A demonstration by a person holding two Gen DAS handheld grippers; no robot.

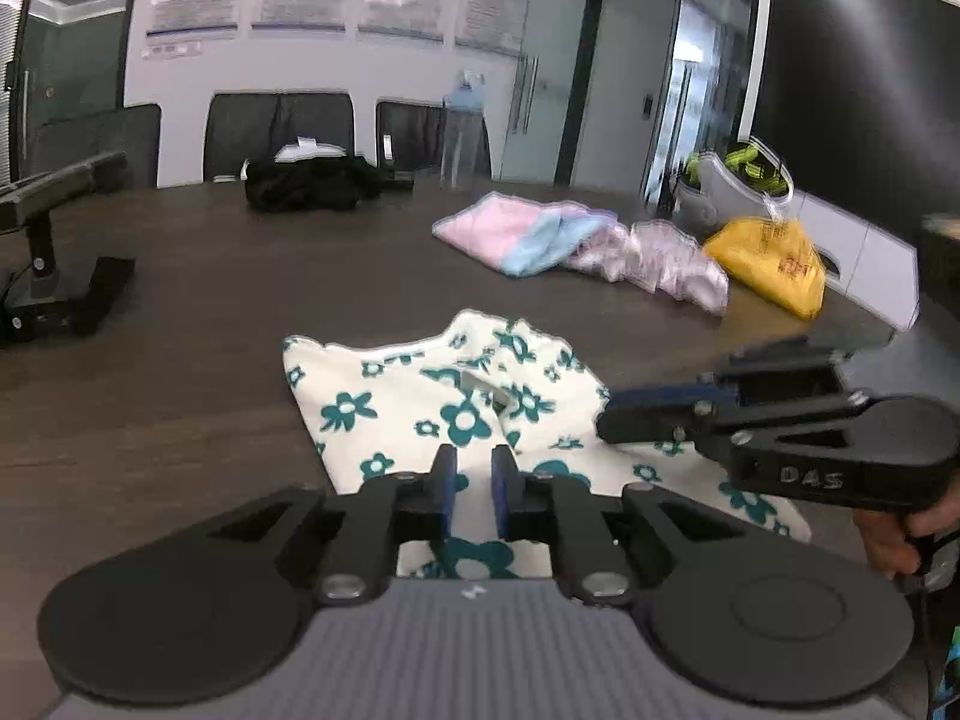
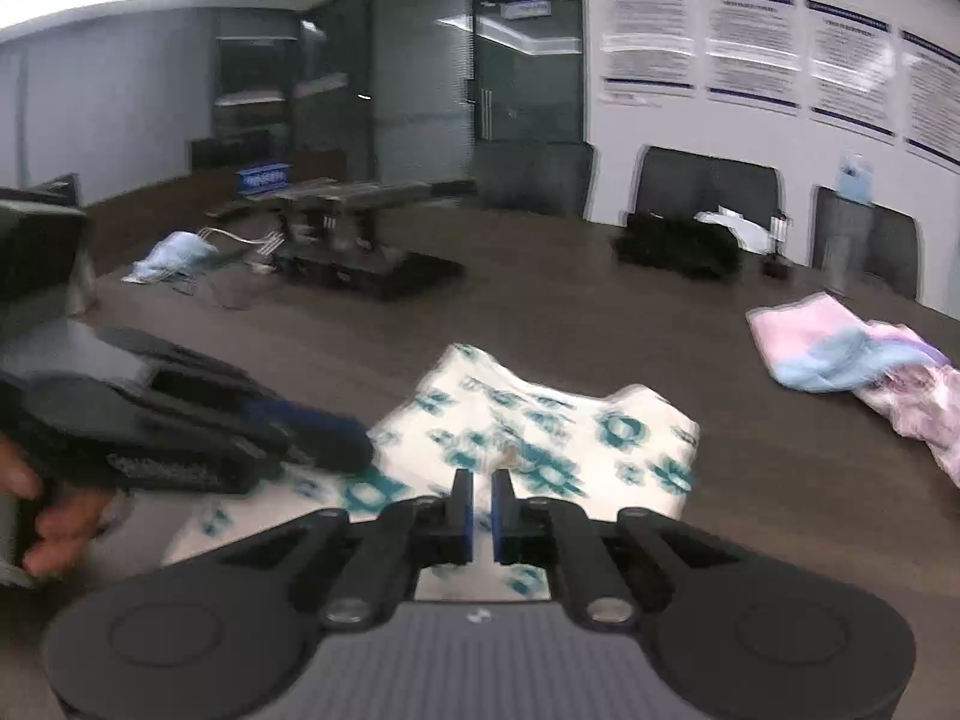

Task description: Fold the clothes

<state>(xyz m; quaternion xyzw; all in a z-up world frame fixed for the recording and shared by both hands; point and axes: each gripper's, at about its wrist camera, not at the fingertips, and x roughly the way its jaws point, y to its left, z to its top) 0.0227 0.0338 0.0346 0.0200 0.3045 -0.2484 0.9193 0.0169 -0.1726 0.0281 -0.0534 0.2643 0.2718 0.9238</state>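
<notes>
While the floral garment (image 1: 456, 414) lay part-folded at the desk's (image 1: 180, 312) 6 o'clock, other clothes (image 1: 576, 246) waited at 2; both tongs (image 1: 474, 468) (image 2: 482, 489) stood slightly apart, empty.

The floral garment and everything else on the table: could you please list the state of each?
floral garment: partly folded, lying on the table, in neither claw
left claw: slightly open, empty, above the garment
right claw: slightly open, empty
pink and blue cloth: folded, lying aside
yellow bag: crumpled
black garment: heaped
</notes>
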